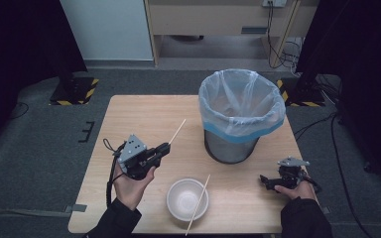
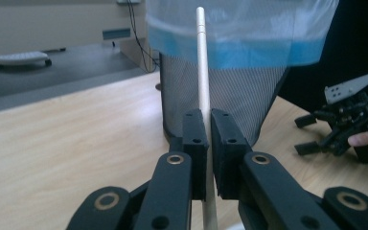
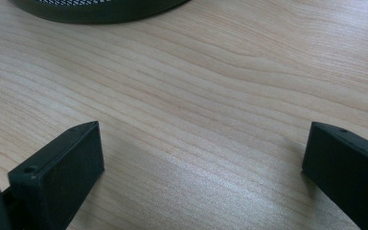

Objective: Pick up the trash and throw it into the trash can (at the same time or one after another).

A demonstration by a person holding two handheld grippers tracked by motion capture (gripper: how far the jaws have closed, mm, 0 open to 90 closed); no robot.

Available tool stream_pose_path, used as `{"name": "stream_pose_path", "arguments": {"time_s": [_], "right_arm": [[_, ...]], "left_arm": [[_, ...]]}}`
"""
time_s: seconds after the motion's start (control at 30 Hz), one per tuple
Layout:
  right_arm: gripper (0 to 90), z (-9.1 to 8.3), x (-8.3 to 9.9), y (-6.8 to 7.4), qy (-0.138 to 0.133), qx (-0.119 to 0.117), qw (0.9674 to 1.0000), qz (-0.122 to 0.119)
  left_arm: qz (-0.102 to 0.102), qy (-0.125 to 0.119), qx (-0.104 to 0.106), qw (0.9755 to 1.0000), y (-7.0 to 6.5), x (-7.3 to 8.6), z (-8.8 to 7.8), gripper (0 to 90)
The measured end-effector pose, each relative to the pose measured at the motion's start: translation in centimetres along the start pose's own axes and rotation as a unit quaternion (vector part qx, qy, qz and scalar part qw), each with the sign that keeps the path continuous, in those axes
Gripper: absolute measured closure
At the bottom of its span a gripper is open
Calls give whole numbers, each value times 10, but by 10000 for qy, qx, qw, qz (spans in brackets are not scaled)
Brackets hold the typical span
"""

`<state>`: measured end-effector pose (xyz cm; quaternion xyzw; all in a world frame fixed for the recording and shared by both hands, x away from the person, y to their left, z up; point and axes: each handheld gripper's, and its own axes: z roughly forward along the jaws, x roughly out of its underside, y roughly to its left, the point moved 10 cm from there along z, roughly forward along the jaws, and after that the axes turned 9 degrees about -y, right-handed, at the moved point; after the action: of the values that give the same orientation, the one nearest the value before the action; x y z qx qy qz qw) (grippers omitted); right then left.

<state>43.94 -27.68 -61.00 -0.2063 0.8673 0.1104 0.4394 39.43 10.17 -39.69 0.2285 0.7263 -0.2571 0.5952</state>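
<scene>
My left gripper is raised over the left half of the wooden table, shut on a thin wooden chopstick that points up and right toward the bin. In the left gripper view the chopstick stands pinched between the two pads, with my left gripper closed tight around it. A second chopstick lies slanted across the rim of a white bowl near the front edge. My right gripper rests low at the table's right front. Its jaws stand wide apart over bare wood, and my right gripper holds nothing.
A mesh waste bin lined with a clear and blue bag stands at the table's back right, close beyond the held chopstick. Its base lies just ahead of the right jaws. Dark floor surrounds the table.
</scene>
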Motion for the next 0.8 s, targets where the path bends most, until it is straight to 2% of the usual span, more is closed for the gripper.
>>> {"name": "stream_pose_path", "arguments": {"time_s": [0.47,0.8], "right_arm": [[7,0,0,0,0,0,10000,0],[7,0,0,0,0,0,10000,0]], "left_arm": [[22,-597,58,9982,-1,-55,10,851],[57,-883,61,9961,-5,-88,23,851]]}}
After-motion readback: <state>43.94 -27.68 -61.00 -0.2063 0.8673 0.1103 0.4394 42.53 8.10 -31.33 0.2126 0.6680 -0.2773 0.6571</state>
